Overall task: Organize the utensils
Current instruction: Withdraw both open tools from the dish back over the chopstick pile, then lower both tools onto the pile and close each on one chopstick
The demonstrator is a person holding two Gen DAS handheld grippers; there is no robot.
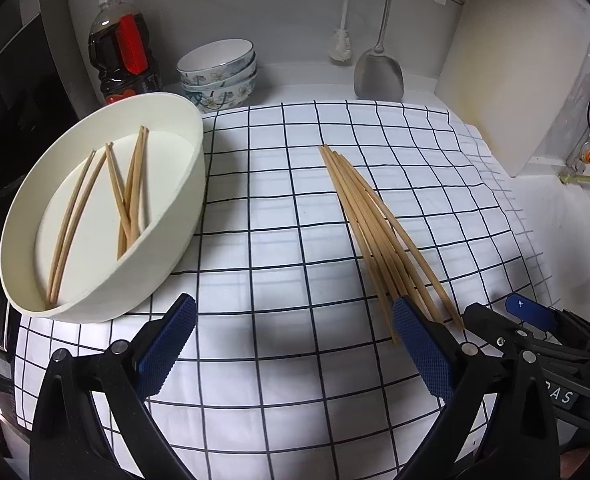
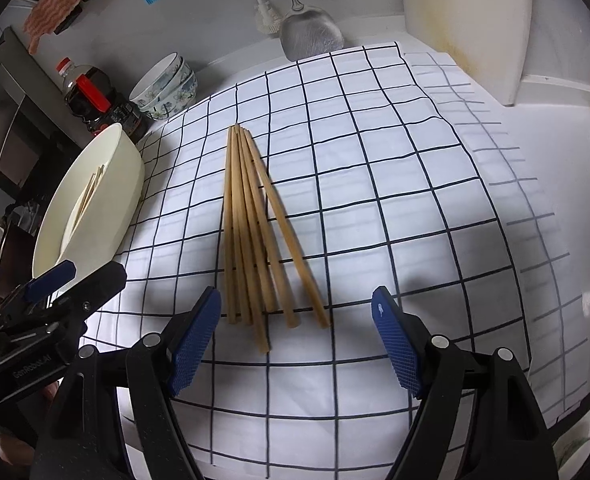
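Left gripper: jaws wide apart, nothing between the blue pads; it hangs over the checked cloth, its right pad just in front of the near ends of the loose chopsticks.
Right gripper: jaws wide apart, nothing clamped; the near ends of the loose chopsticks lie on the cloth in the gap between its pads, not touched by either as far as can be told.
Loose chopsticks: a fan of wooden sticks flat on the cloth, far tips bunched together, near ends spread.
Checked cloth: white with a dark grid, spread over the counter, lightly wrinkled at its right side.
Oval basin: cream, on the left edge of the cloth, well apart from the loose fan.
Chopsticks in basin: several wooden sticks inside, some crossing one another.
Stacked bowls: floral pattern, behind the basin by the wall.
Dark bottle: red cap and red label, left of the bowls.
Metal spatula: against the back wall, blade at the cloth's far edge.
White brush: against the wall, just left of the spatula.
Cutting board: pale, propped upright at the right.
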